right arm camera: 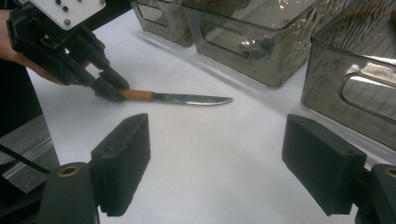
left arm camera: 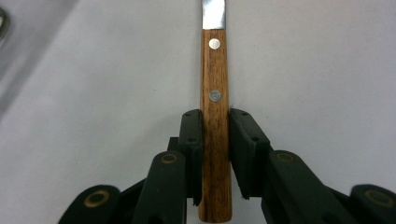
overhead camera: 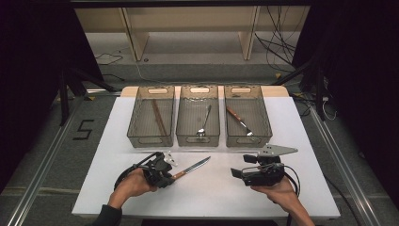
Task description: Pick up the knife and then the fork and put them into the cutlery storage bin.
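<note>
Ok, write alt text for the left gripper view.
The left tool grips the wooden handle of a table knife, its two black jaws pressed against either side of the handle. The knife lies on a white table, handle running straight up the frame past two metal rivets to the start of the steel blade at the top edge.

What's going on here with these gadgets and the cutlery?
A person is working with hand-held tongs at a white table. The left tongs are clamped on the wooden handle of a knife lying on the table. The right tongs are open, holding nothing. Behind stand three bins holding chopsticks, a spoon and a second knife.
</note>
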The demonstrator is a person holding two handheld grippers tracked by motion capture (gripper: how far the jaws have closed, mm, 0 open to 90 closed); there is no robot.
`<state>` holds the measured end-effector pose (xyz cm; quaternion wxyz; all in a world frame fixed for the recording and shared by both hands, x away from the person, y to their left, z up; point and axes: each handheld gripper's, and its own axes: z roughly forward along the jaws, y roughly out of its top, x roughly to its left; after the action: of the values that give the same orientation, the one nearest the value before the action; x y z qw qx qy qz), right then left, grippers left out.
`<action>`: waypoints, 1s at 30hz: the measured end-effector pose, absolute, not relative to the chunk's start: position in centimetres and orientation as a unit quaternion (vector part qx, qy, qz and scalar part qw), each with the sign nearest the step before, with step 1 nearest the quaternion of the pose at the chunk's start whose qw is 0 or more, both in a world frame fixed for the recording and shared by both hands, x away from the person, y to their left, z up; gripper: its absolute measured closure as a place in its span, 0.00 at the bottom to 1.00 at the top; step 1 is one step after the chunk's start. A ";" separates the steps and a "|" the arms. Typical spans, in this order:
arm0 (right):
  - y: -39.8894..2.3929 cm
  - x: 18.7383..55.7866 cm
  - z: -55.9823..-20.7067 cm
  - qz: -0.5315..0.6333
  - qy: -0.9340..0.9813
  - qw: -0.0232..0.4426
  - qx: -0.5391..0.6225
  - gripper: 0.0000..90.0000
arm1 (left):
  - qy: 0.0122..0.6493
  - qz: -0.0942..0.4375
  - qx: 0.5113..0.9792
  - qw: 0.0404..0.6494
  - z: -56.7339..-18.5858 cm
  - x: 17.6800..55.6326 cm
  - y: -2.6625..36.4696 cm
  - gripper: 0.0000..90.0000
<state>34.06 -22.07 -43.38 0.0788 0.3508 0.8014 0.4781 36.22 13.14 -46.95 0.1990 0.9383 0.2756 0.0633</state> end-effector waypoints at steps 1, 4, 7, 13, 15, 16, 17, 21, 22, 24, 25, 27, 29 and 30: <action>-22.1 34.1 -43.4 0.479 0.801 0.079 0.350 0.27 | 0.277 0.062 0.938 0.201 -47.0 36.2 13.2 0.84; -22.0 34.0 -43.3 0.481 0.801 0.079 0.347 0.27 | 0.284 0.059 0.934 0.209 -46.8 36.4 13.4 0.84; -21.9 33.9 -43.1 0.483 0.801 0.078 0.345 0.27 | 0.292 0.056 0.929 0.221 -46.4 36.3 13.6 0.84; -21.6 33.6 -42.9 0.488 0.802 0.080 0.336 0.27 | 0.290 0.049 0.924 0.243 -45.3 35.9 13.6 0.84; -21.3 33.4 -42.8 0.489 0.802 0.081 0.332 0.27 | 0.287 0.047 0.924 0.250 -44.8 35.6 13.4 0.84; -21.2 33.3 -42.7 0.489 0.803 0.085 0.329 0.27 | 0.285 0.047 0.923 0.254 -44.6 35.5 13.3 0.84; -21.0 33.2 -42.6 0.490 0.805 0.089 0.323 0.27 | 0.283 0.044 0.923 0.258 -44.4 35.4 13.1 0.84; -20.1 32.4 -42.1 0.493 0.810 0.104 0.300 0.27 | 0.263 0.031 0.927 0.265 -43.8 34.9 12.3 0.84; -19.8 32.2 -42.0 0.492 0.813 0.111 0.292 0.27 | 0.259 0.029 0.929 0.264 -43.7 34.8 12.0 0.84; -19.2 31.7 -41.8 0.490 0.818 0.123 0.276 0.27 | 0.249 0.026 0.931 0.266 -43.5 34.6 11.5 0.84; -18.8 31.5 -41.8 0.487 0.822 0.131 0.266 0.27 | 0.244 0.024 0.932 0.266 -43.3 34.5 11.3 0.84; -18.2 30.9 -41.7 0.483 0.828 0.143 0.246 0.27 | 0.239 0.019 0.932 0.270 -43.1 34.4 10.8 0.84; -17.5 30.4 -41.7 0.477 0.834 0.163 0.225 0.27 | 0.234 0.018 0.934 0.269 -42.9 34.3 10.5 0.84; -17.2 30.2 -41.7 0.472 0.837 0.170 0.216 0.27 | 0.232 0.018 0.935 0.268 -42.8 34.3 10.3 0.84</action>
<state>30.16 -17.20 -41.74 0.1700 0.2157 0.8375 0.4725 34.31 10.29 -42.82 0.2684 0.9348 0.2319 0.0177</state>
